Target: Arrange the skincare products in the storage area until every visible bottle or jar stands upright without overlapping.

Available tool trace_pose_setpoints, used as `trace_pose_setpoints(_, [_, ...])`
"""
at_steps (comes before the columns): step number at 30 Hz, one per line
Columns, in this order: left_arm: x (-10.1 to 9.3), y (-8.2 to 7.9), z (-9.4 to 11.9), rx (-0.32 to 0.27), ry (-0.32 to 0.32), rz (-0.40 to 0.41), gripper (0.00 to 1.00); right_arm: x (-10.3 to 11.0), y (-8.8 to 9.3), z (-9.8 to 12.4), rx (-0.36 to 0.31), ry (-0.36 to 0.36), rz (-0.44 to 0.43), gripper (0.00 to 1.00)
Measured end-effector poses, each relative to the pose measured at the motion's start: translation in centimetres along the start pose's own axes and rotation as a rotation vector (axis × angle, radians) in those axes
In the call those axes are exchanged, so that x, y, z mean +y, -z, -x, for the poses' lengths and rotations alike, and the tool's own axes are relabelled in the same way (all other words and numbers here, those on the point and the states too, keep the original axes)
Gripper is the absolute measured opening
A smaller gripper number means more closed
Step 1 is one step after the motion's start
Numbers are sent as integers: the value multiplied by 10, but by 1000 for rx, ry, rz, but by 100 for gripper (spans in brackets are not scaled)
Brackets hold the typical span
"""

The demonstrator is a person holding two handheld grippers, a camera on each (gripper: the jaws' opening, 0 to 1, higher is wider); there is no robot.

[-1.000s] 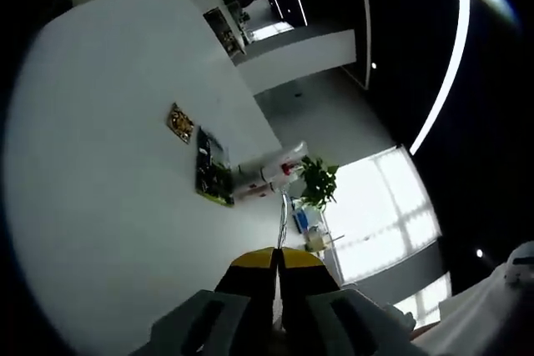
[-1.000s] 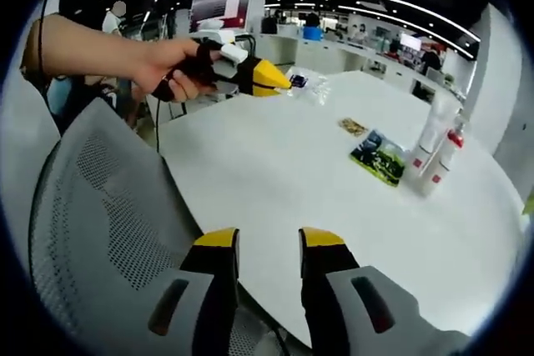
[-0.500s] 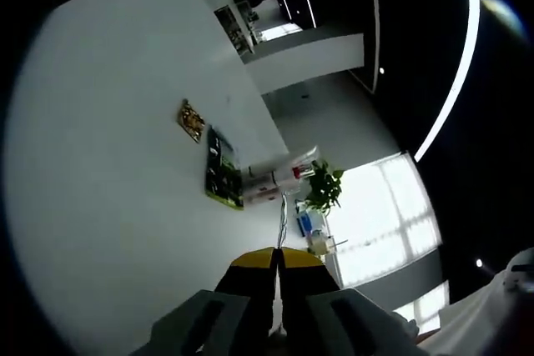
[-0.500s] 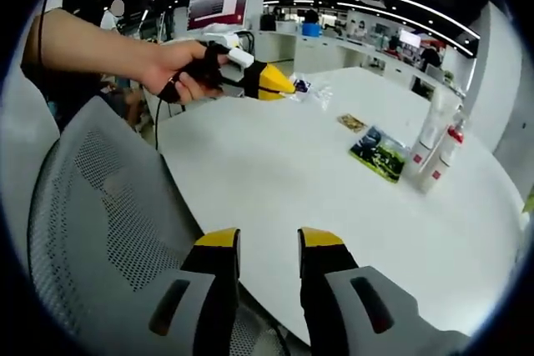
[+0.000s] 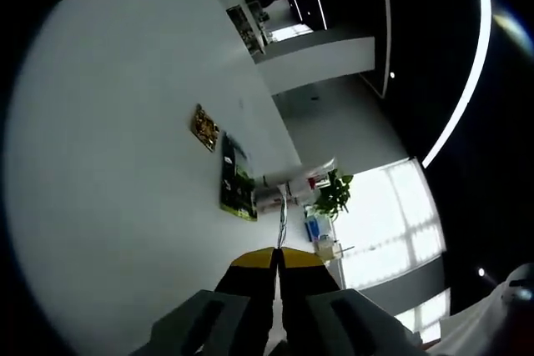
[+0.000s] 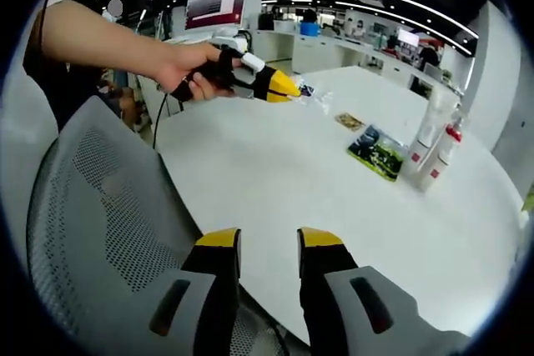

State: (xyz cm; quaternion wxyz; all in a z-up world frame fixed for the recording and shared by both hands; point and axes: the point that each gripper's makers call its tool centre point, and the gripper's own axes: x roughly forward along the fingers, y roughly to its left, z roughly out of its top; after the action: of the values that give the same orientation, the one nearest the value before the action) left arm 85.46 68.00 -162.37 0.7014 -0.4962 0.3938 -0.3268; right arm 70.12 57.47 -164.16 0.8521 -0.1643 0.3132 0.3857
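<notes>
In the right gripper view, the right gripper (image 6: 260,243) is held over the near edge of the white table (image 6: 275,172) with a narrow gap between its yellow-tipped jaws and nothing in them. The left gripper (image 6: 288,87) is held in a hand (image 6: 196,72) above the far side, jaws pressed together. Two tubes (image 6: 434,143) are seen upright near the right edge, beside a green packet (image 6: 377,153) and a small flat sachet (image 6: 349,121)
</notes>
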Motion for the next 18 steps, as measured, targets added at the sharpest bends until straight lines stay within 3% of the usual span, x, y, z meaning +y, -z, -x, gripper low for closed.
trace_pose_setpoints(18, [13,-24,-29,63,-58,-41,1,-2,2,0,6,7,0,25])
